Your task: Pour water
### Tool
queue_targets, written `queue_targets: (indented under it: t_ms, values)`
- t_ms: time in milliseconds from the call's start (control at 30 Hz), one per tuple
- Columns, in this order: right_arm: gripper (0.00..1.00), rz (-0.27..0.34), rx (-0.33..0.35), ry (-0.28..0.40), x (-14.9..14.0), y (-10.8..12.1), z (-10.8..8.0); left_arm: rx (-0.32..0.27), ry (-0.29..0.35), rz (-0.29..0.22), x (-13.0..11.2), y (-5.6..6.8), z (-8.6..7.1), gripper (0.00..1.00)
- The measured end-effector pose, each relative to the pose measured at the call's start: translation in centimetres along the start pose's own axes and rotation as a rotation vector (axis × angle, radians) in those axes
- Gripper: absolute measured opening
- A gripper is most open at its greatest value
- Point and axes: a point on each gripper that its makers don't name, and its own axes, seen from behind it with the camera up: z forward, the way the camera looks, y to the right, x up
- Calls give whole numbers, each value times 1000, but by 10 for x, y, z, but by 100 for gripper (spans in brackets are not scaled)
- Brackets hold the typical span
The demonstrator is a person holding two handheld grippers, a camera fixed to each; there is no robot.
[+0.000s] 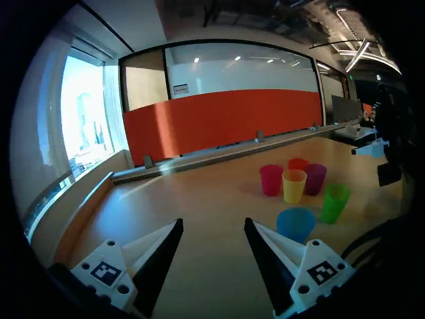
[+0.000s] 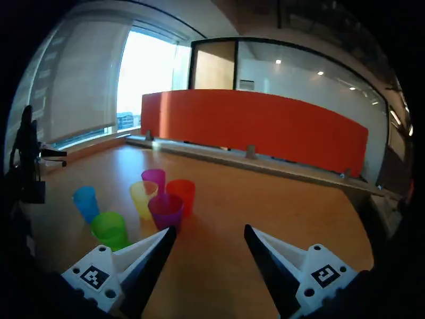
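In the left gripper view, our left tongs [image 1: 212,222] stand wide apart above the wooden counter [image 1: 212,276], with nothing between them. Just past the right-hand finger stands the blue cup [image 1: 295,223], and the green cup [image 1: 334,202] is near it on the right. Behind these is a tight cluster. The yellow cup [image 1: 294,185] is in front, the pink cup [image 1: 271,179] to its left, the purple cup [image 1: 314,178] to its right and the red cup [image 1: 298,163] at the back. All six stand upright, long axis vertical, mouths up. From this low angle we cannot tell whether any holds water.

In the right gripper view, our right tongs [image 2: 210,228] are also wide and hold nothing. The green cup [image 2: 110,228] is nearest, beside the left-hand finger, with the blue cup [image 2: 86,203] behind it. The purple cup [image 2: 166,211] stands just beyond the fingertip, and the yellow, red and pink ones are close behind it.

Farther off, an orange partition [image 2: 255,125] runs along the counter's far edge, and a bright window [image 2: 143,80] lies beyond it.
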Motion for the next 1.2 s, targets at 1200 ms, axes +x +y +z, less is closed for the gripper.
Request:
queue_targets:
  t_ms: [1200]
  values:
    - [99, 93, -375, 341, 43, 60, -28, 135, 216, -152, 42, -25, 2, 85]
